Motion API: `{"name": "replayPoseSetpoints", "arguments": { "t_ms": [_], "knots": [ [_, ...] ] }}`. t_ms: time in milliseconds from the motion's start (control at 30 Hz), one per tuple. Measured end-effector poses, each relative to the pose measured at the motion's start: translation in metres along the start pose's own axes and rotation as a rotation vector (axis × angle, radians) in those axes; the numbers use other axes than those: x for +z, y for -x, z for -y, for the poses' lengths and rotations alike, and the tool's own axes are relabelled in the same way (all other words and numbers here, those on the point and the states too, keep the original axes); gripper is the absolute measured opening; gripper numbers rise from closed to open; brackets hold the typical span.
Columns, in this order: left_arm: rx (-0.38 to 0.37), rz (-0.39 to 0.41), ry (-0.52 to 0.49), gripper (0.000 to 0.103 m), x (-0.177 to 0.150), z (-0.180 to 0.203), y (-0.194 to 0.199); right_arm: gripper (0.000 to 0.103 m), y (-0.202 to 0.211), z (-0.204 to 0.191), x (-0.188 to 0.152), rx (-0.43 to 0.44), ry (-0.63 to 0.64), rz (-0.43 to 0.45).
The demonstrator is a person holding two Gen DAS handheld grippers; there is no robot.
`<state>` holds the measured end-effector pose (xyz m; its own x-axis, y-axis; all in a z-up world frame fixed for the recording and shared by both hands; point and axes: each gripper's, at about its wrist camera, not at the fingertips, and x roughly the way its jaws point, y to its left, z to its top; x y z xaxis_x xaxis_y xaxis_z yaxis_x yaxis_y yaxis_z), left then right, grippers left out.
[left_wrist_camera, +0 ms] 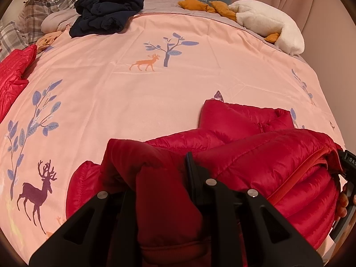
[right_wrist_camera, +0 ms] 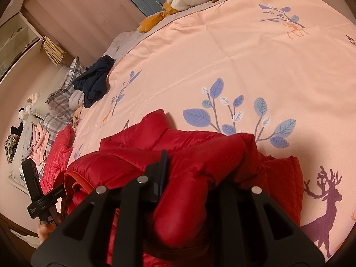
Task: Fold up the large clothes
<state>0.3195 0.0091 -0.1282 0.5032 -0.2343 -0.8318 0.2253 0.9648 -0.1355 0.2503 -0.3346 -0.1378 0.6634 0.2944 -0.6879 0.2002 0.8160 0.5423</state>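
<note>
Now, left gripper [left_wrist_camera: 163, 178]: you are clamping a thick fold of the red puffer jacket [left_wrist_camera: 255, 155] between its fingers; the fabric is bulging up over the tips and hiding one of them.
Right gripper [right_wrist_camera: 189, 171]: you are pinching another padded fold of the same jacket [right_wrist_camera: 200, 166] here, jaws narrowed on the cloth.
Jacket: it is lying bunched at the near edge of the bed, on the pink duvet [left_wrist_camera: 155, 89] printed with deer and blue leaves, its far part resting flat and its near part lifted in both tools.
Only the left view is showing: the jacket's orange-lined zipper edge [left_wrist_camera: 296, 175] running toward the right, with part of your right hand and tool at that side.
Only the right view is showing: a shelf unit [right_wrist_camera: 20, 35] beyond the bed's far left corner, a pile of pink and grey laundry [right_wrist_camera: 33, 140] beside the bed, and your other hand on its black tool [right_wrist_camera: 37, 195] at the lower left.
Both views are showing: a dark navy garment [left_wrist_camera: 106, 13] heaped near the far left edge, a second red quilted piece [left_wrist_camera: 13, 75] at the left edge, plaid pillows [left_wrist_camera: 44, 6], and a white plush toy [left_wrist_camera: 267, 22] with orange parts at the far right corner.
</note>
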Motion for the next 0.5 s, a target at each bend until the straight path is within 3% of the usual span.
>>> {"name": "replayPoseSetpoints", "arguments": {
  "t_ms": [500],
  "knots": [
    [0.005,-0.005,-0.005,0.018,0.0003,-0.0001,-0.0023,0.02,-0.002,-0.0007,-0.0011,-0.01,0.002,-0.008]
  ]
}}
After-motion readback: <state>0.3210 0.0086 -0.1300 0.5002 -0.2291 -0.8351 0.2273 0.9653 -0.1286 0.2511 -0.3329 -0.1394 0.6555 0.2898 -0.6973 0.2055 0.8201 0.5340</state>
